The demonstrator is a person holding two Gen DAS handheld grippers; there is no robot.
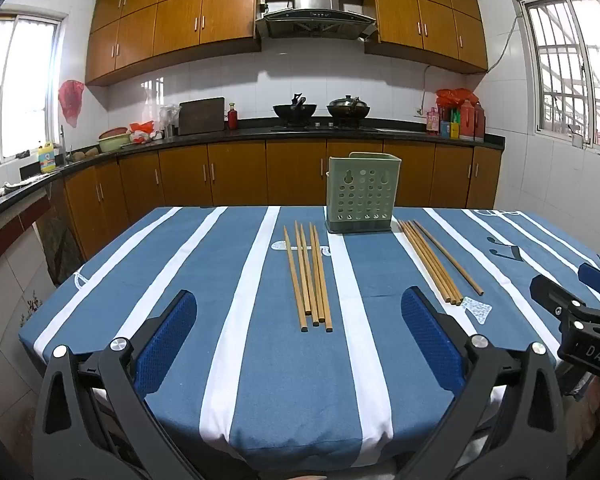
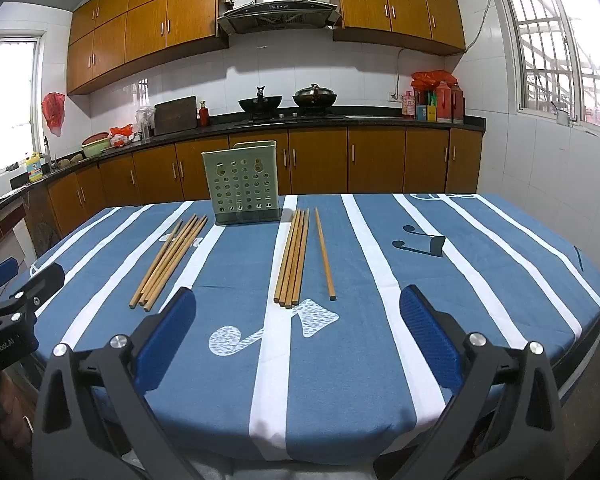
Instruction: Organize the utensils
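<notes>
Lying loose beside the holder, chopsticks could be scattered if swept by either empty, wide-spread gripper, left or right

This is a home kitchen. Glossy orange-brown wooden wall cabinets run above a white-tiled backsplash, and matching base cabinets sit under a long black stone countertop that turns the corner towards a window at the left. A stainless-steel range hood hangs over a gas hob bearing two black woks, one of them lidded. A dark wooden chopping board leans against the tiles, beside a red bottle. In front stands a dining table covered with a blue cloth with white stripes.
</notes>
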